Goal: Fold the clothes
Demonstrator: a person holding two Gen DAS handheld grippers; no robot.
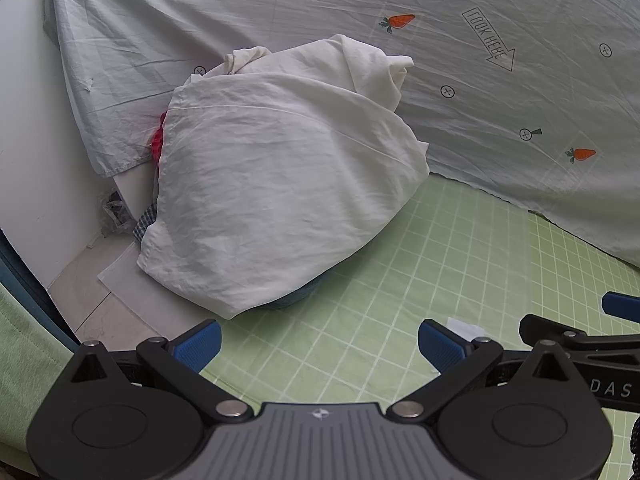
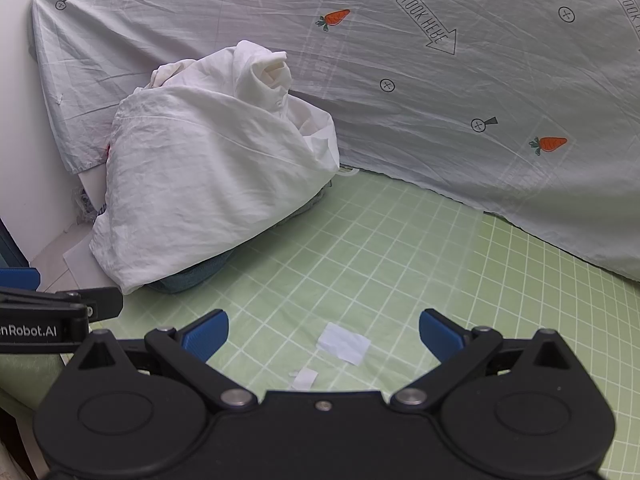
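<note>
A crumpled white garment (image 1: 272,184) lies heaped over a pile of other clothes at the left of the green checked sheet (image 1: 400,280); it also shows in the right wrist view (image 2: 200,184). A bit of red cloth (image 1: 158,140) and blue-grey cloth (image 2: 192,276) peek out from under it. My left gripper (image 1: 320,346) is open and empty, a short way in front of the pile. My right gripper (image 2: 324,338) is open and empty, over the sheet to the right of the pile.
A pale grey sheet with carrot prints (image 1: 480,80) hangs along the back. A white wall (image 1: 24,140) and tiled floor (image 1: 100,292) lie left of the bed edge. Two small white paper scraps (image 2: 344,342) lie on the green sheet.
</note>
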